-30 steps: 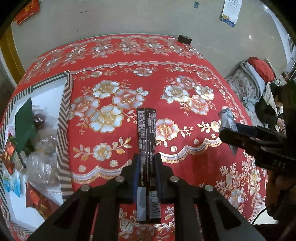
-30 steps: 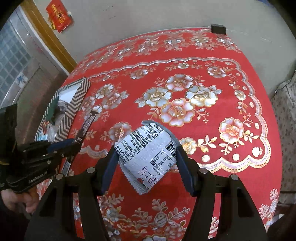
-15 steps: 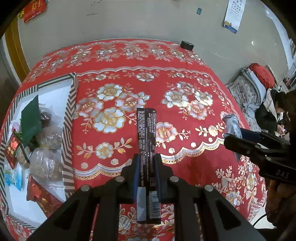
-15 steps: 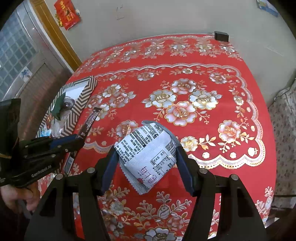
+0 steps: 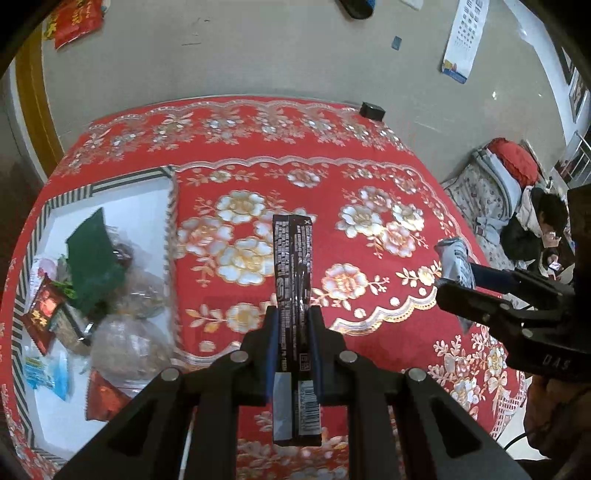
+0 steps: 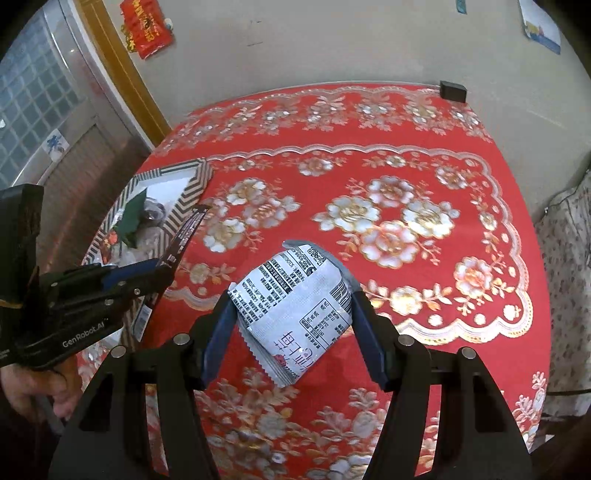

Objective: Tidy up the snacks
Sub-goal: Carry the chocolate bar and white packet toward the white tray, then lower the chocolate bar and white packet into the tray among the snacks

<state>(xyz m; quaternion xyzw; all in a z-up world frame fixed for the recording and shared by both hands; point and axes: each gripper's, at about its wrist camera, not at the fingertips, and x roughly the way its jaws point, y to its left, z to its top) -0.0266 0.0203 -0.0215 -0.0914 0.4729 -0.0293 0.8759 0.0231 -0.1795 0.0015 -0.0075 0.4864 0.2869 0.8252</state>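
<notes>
a shallow tray (image 5: 170, 206) with a black-and-white striped rim and a white floor lies at the left side of the worktop (image 5: 332, 177). in it sit a dark green packet (image 5: 94, 258), a red packet (image 5: 42, 314) at the left wall, a second red packet (image 5: 101, 400) at the near end, a pale blue wrapper (image 5: 46, 373), and several clear bags (image 5: 129, 343) whose contents are too blurred to tell.

the left hand-held gripper (image 5: 294, 314) is pinching a long, narrow black snack bar (image 5: 293, 258) that points forward, held above the cloth just right of the tray. the right hand-held gripper (image 6: 291, 291) is clamped on a silver-grey printed snack packet (image 6: 295, 310), held over the near middle of the worktop, well apart from the tray.

the worktop wears a red cloth with gold and white flowers and a scalloped border. a small black box (image 6: 452, 89) sits at its far edge against a beige wall (image 6: 332, 40). a red paper decoration (image 6: 147, 27) hangs by a yellow door frame (image 6: 122, 70); a calendar (image 5: 461, 40) hangs further right.
</notes>
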